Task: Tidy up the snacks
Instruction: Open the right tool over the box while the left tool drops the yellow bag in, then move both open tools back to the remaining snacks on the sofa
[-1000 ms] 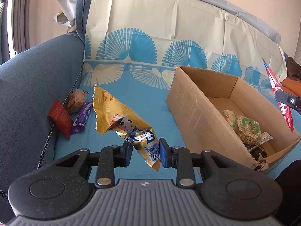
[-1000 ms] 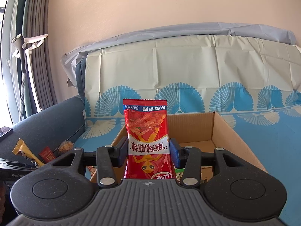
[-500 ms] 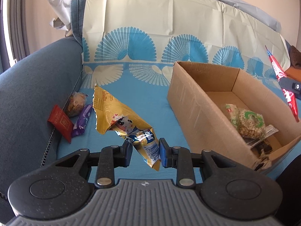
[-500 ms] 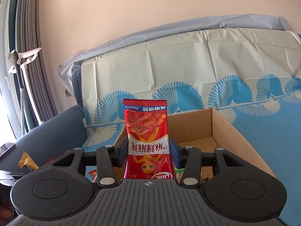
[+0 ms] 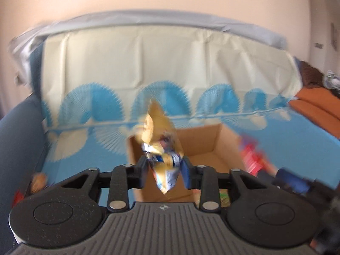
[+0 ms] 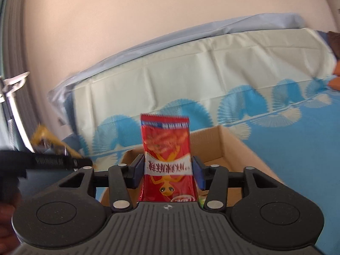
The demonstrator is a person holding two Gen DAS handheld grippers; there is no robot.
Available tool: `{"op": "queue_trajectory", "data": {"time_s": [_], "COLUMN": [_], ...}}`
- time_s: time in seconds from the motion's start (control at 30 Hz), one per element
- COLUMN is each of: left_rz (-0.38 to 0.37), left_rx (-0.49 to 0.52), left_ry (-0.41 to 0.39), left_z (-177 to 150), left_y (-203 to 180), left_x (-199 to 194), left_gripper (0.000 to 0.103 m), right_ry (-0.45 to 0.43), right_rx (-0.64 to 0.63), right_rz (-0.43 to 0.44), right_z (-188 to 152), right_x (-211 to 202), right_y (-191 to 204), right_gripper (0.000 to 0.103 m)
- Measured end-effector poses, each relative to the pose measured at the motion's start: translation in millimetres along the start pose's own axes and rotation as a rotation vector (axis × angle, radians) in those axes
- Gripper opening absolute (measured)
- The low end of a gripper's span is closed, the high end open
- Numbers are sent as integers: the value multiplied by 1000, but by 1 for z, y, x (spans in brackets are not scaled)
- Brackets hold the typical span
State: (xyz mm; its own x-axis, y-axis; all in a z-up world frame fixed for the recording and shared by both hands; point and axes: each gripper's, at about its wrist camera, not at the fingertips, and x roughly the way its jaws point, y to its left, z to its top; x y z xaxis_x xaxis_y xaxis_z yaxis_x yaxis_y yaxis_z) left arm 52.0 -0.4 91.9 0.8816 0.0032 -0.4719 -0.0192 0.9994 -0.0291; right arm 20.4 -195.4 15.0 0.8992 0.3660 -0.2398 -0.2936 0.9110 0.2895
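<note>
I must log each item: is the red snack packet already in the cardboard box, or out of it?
Out. The right gripper holds the red snack packet upright in front of the cardboard box.

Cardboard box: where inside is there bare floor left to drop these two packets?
The far half of the cardboard box shows bare floor along its back wall. The near end, by the grippers, looks crowded: green packaging peeks out there. The left gripper holds the yellow packet, the right gripper the red packet.
</note>
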Motion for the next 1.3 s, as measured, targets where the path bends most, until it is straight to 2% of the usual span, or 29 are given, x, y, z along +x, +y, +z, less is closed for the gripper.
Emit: {"op": "queue_trajectory", "data": {"time_s": [0.03, 0.07, 0.13, 0.23, 0.3, 0.4, 0.5, 0.57, 0.67, 0.73, 0.83, 0.97, 1.0, 1.03, 1.07, 1.13, 1.2, 1.3], "left_rz": [-35, -59, -77, -68, -65, -1, 6, 22, 24, 26, 42, 85, 119, 116, 108, 104, 97, 114], "left_rx": [14, 23, 38, 41, -19, -65, -159, -177, -207, -221, -243, -247, -303, -382, -413, -436, -462, -459], "left_ry": [-9, -31, -65, -60, -86, -73, -92, -91, -71, -68, -65, -73, -26, 21, -5, -48, -40, -55], "left_z": [6, 8, 7, -16, -36, -58, -70, -75, -79, -81, -85, -119, -132, -135, -136, -136, -137, -136], "left_y": [-10, -19, -28, -24, -5, 25, 61, 80, 105, 120, 139, 161, 169, 179, 185, 190, 194, 196], "left_x": [0, -2, -7, -13, -21, -32, -48, -54, -53, -48, -36, -17, -8, -2, -4, -7, -4, -3], "left_gripper": [67, 76, 78, 79, 79, 72, 63, 49, 37, 33, 32, 32, 32, 22, 21, 21, 21, 21], "right_ry": [-7, -12, -19, -2, 12, 9, 11, 14, 22, 29, 33, 40, 41, 43, 46, 48, 56, 65], "right_rx": [15, 35, 74, 84, 54, -8, -54, -74, -96, -108, -135, -171, -182, -197, -212, -235, -245, -252], "right_rz": [-34, -48, -59, -57, -60, -52, -59, -68, -80, -84, -87, -80, -78, -73, -68, -52, -33, -30], "right_z": [1, 1, 2, 1, 0, -2, -4, -5, -6, -7, -10, -13, -15, -16, -17, -19, -20, -20], "right_x": [0, -1, -2, 0, 1, 1, 1, 1, 0, -1, -4, -7, -8, -7, -7, -6, -3, 4], "right_y": [-3, -7, -14, -16, -12, 1, 10, 14, 20, 24, 33, 46, 50, 53, 57, 63, 66, 70], "right_gripper": [70, 73, 79, 80, 82, 82, 82, 82, 82, 82, 82, 81, 77, 70, 65, 45, 34, 28]}}
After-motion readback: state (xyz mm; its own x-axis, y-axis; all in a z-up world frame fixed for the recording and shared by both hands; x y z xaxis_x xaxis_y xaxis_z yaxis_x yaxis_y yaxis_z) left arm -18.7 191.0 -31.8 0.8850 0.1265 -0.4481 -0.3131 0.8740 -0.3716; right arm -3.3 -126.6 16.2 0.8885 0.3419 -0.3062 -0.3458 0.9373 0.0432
